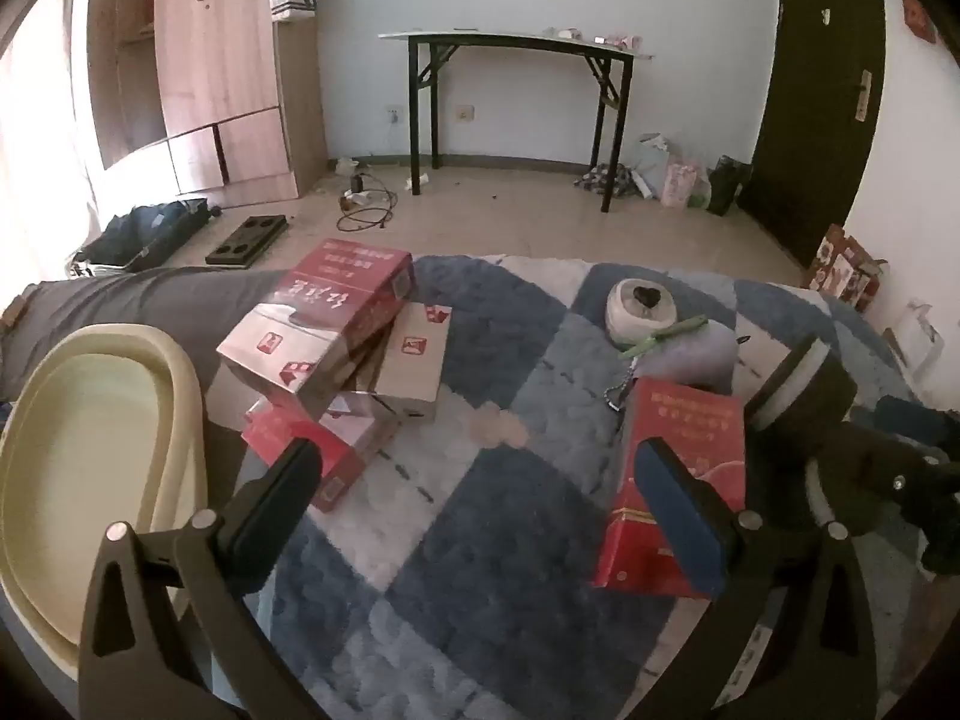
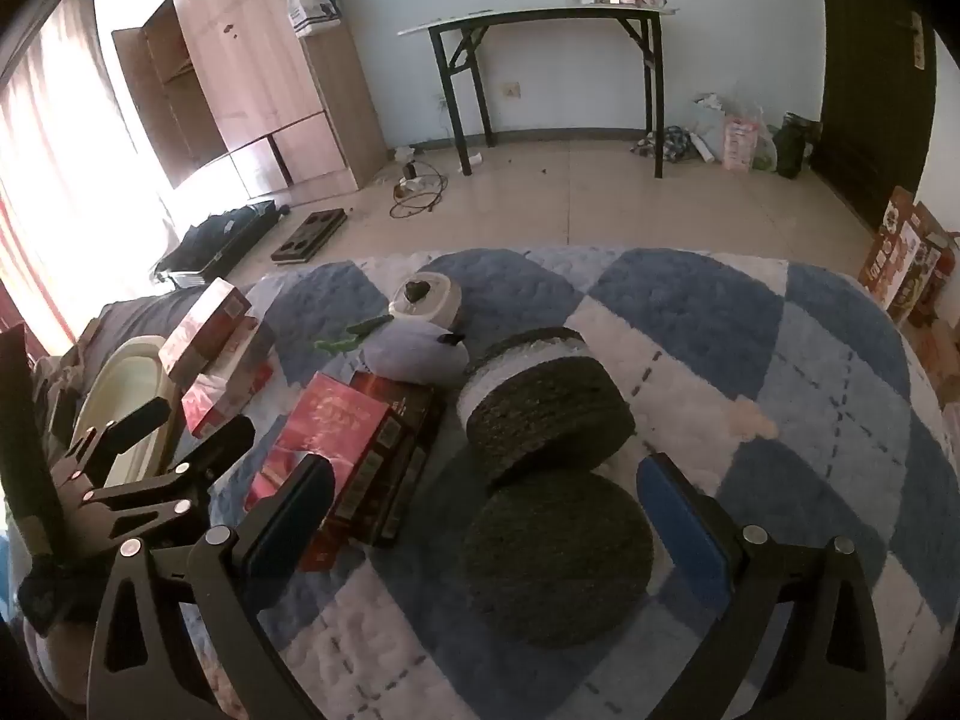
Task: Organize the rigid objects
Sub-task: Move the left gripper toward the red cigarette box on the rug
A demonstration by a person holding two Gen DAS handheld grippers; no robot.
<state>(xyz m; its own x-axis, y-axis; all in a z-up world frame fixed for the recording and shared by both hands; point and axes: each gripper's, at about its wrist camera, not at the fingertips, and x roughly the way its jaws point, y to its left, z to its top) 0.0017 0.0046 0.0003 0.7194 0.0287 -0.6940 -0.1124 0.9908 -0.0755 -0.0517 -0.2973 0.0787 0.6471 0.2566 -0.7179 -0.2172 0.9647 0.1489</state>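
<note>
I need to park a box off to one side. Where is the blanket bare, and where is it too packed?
Bare: the blanket between the box pile and the red box, and the wide stretch right of the black discs. Crowded: around the pouch and round tin, and the basin edge by the pile.

A home bedroom: wooden wardrobe (image 1: 216, 72), folding table (image 1: 516, 60) (against the wall), checked blanket (image 1: 480, 540).

We see a plush blue-and-white checked blanket (image 2: 690, 324) carrying a cream oval plastic tub (image 1: 90, 450), a pile of red-and-white cardboard boxes (image 1: 336, 330), a red flat box (image 2: 336, 438), two dark round textured discs (image 2: 558, 552) and a cream round container (image 2: 429, 300).
</note>
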